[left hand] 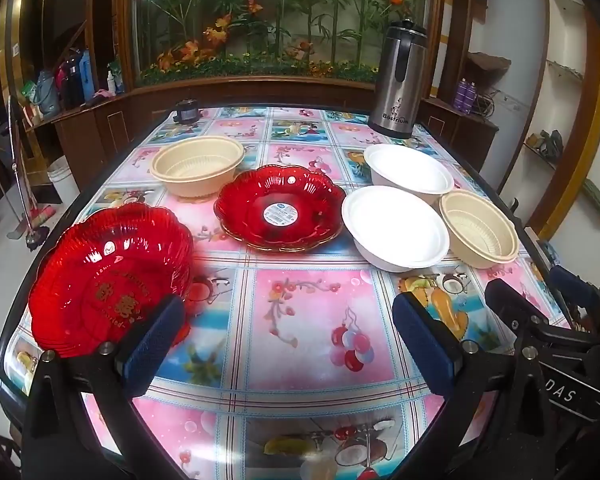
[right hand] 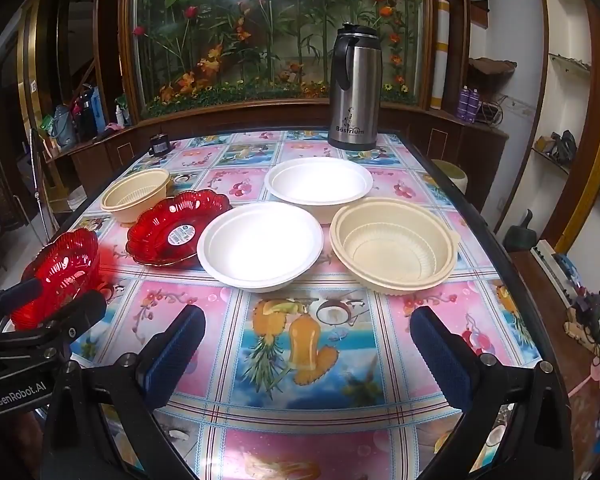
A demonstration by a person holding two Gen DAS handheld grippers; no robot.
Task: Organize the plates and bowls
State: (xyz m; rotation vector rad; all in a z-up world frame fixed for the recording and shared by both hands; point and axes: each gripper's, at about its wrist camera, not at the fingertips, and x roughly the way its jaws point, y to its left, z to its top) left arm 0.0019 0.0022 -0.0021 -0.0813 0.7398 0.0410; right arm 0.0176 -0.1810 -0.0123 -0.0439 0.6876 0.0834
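Red scalloped plate [left hand: 112,280] sat lower left | left gripper [left hand: 288,340] and right gripper [right hand: 308,348] gaped wide, empty | best pinched at its rim.

1. On my table [left hand: 300,360], one scalloped plate [left hand: 108,276] sits far left, another [left hand: 278,208] at centre.
2. Right of centre, two smooth bowls [right hand: 260,246] lie one behind the other.
3. A ribbed bowl [right hand: 394,250] sits far right, another [left hand: 198,166] back left.
4. The flask [right hand: 352,88] stands behind everything.
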